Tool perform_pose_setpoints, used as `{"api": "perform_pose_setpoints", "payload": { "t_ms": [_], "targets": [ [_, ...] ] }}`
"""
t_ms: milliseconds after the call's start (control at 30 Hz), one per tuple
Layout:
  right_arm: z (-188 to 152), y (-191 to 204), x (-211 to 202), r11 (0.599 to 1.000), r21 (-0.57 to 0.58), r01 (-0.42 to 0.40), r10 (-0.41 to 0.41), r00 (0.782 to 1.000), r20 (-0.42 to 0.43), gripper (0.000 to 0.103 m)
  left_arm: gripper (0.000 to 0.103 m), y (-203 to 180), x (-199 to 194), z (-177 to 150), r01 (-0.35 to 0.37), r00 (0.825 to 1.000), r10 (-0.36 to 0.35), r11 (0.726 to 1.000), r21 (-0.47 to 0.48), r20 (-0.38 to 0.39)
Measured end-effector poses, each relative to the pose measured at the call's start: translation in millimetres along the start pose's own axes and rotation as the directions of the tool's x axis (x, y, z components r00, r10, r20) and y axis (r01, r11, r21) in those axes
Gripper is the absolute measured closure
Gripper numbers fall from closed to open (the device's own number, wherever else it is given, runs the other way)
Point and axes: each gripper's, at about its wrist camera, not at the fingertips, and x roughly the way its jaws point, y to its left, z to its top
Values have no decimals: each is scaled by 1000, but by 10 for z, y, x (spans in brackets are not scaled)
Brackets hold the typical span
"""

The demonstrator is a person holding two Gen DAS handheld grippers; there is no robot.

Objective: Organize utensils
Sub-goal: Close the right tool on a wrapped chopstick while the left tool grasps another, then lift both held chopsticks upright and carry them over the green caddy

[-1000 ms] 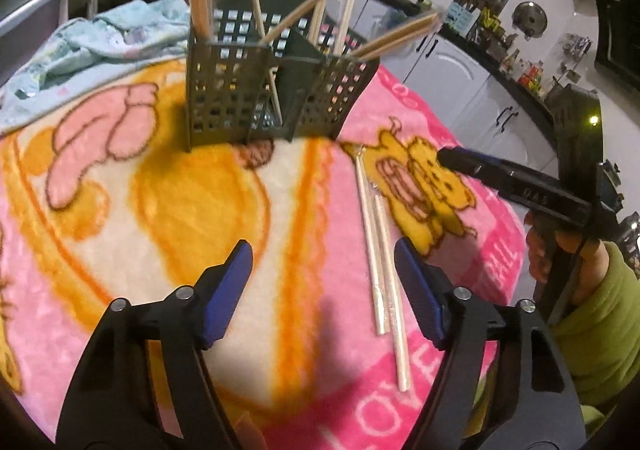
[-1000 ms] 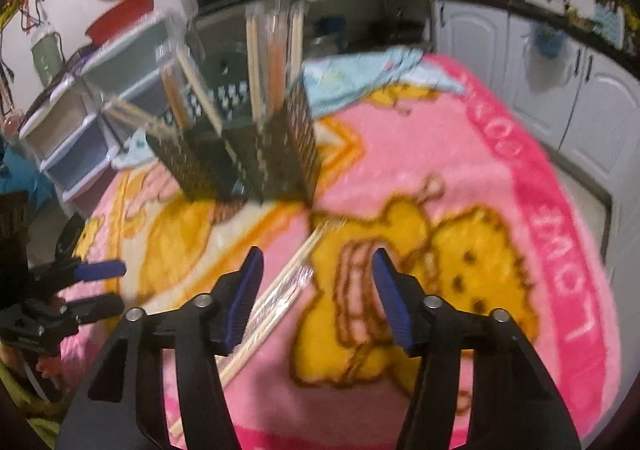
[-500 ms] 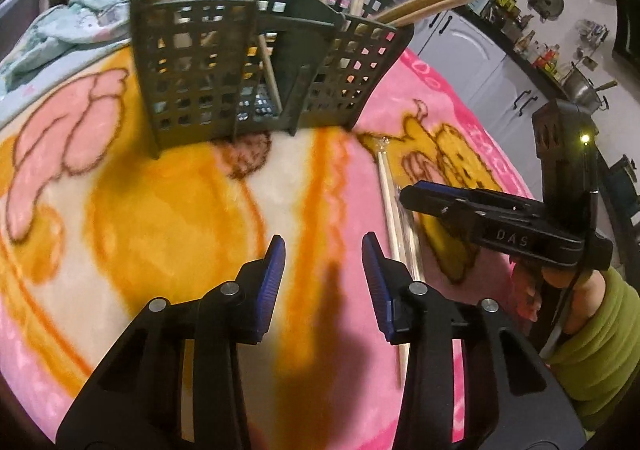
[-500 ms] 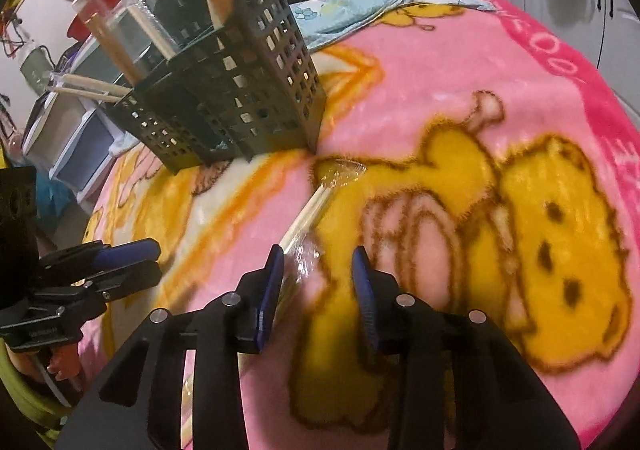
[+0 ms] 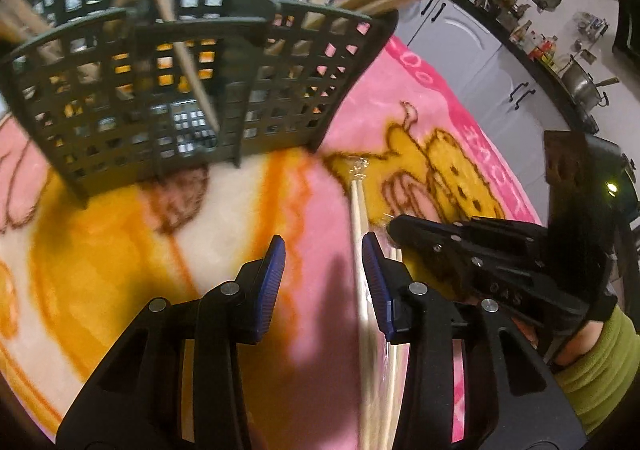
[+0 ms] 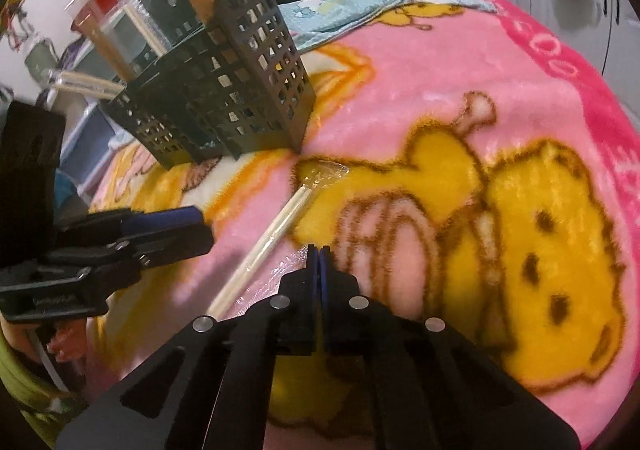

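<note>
A kitchen with white cabinets rings a surface under a pink cartoon blanket. On it stands a dark slotted caddy holding upright chopsticks. Two more wrapped chopstick pairs lie on the blanket just in front of the caddy. The right tongs have just been closing and now sit with the blue pads together on the clear wrapper of the nearer pair; whether they pinch wood or only plastic is hard to tell. The left tongs stand partly apart above the blanket with nothing between the pads, the other pair just beside.
</note>
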Motion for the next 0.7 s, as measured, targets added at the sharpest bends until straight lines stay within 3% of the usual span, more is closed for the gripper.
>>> {"api": "perform_pose_setpoints", "payload": {
  "t_ms": [133, 267, 400, 533, 700],
  "targets": [
    [-24, -82, -163, 998, -27, 63, -62, 998, 11, 102, 70, -105, 130, 91, 13, 1000, -13, 1000, 8, -20],
    [-21, -305, -387, 993, 16, 116, -117, 992, 41, 102, 70, -245, 276, 177, 9, 999, -8, 999, 39, -34],
    [2, -523, -633, 986, 65, 151, -157, 983, 95, 102, 70, -357, 399, 251, -28, 999, 30, 997, 70, -35],
    [33, -695, -769, 981, 107, 159, -172, 977, 129, 102, 74, -458, 540, 318, -108, 993, 113, 988, 115, -39],
    [91, -678, -917, 979, 90, 185, -198, 965, 172, 102, 94, -467, 627, 400, -171, 984, 178, 972, 160, -28]
  ]
}}
